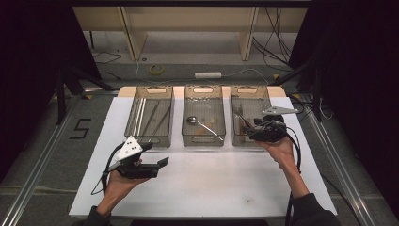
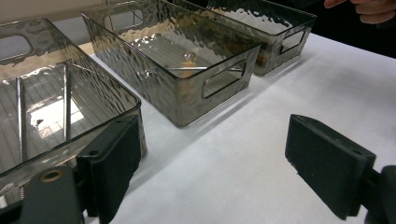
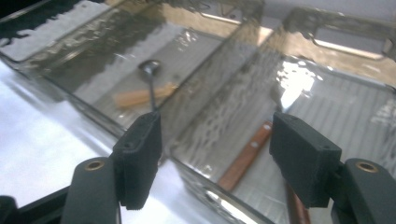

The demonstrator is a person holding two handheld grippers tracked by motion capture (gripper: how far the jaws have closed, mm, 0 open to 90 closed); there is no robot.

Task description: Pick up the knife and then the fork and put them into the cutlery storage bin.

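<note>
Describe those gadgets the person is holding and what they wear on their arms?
Each is a black hand-held gripper with two flat, blocky black jaws. The left hand-held gripper has a pale three-cornered plate with dark dots on top; the right hand-held gripper has a grey one. A black cable trails from each. Dark sleeves show at the forearms.

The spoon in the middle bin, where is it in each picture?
High view: the spoon lies in the middle bin, bowl at left, handle running right and toward the person.
Left gripper view: upper middle, seen through the second bin's wall.
Right gripper view: upper left, above the left jaw.
Shared landmark: the middle bin.
</note>
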